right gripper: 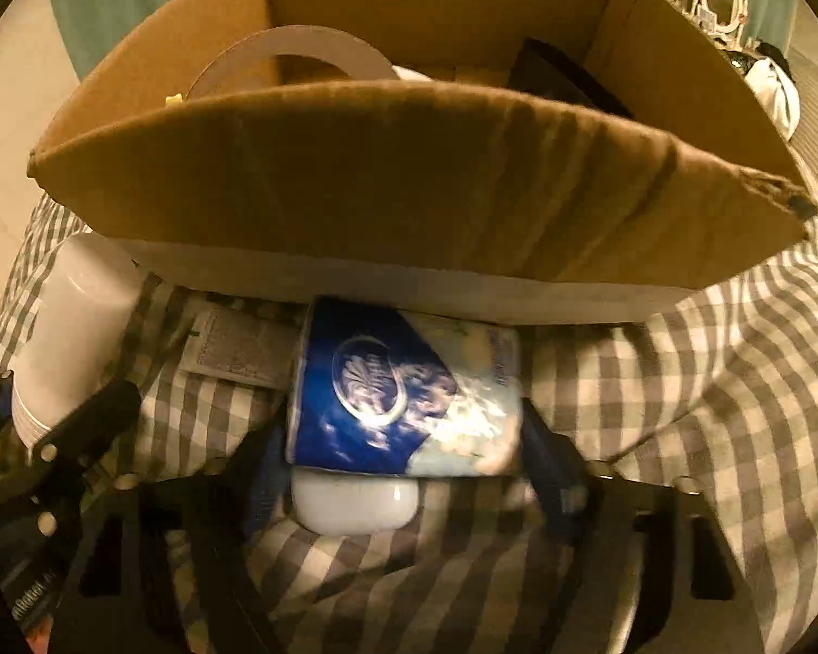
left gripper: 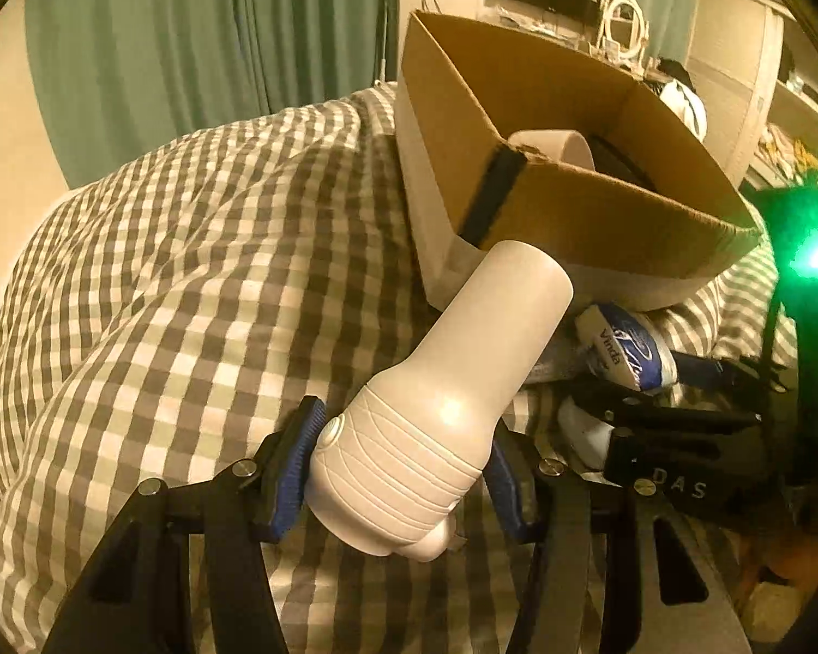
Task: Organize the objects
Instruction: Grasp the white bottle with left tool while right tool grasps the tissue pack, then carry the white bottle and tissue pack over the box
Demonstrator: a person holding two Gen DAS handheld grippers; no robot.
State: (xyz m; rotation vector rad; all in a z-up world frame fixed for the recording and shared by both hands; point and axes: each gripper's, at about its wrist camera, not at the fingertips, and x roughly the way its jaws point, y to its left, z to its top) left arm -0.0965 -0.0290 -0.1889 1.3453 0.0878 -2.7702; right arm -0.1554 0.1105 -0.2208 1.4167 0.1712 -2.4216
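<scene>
My left gripper (left gripper: 398, 468) is shut on a white bottle-shaped device (left gripper: 452, 398) with a ribbed grip, its wide neck pointing at the near corner of a cardboard box (left gripper: 600, 207). The box (right gripper: 409, 180) sits on a checked bedspread (left gripper: 191, 272) and holds a tape roll (right gripper: 294, 60) and a dark item (right gripper: 561, 76). My right gripper (right gripper: 403, 458) is shut on a blue Vinda tissue pack (right gripper: 403, 387), just in front of the box. A small white case (right gripper: 354, 507) lies under the pack. The tissue pack also shows in the left wrist view (left gripper: 621, 349).
Green curtains (left gripper: 191, 43) hang behind the bed. Shelves and clutter (left gripper: 780, 125) stand at the right. A grey fabric label (right gripper: 240, 349) lies on the bedspread beside the tissue pack. The white device appears at the left of the right wrist view (right gripper: 76, 327).
</scene>
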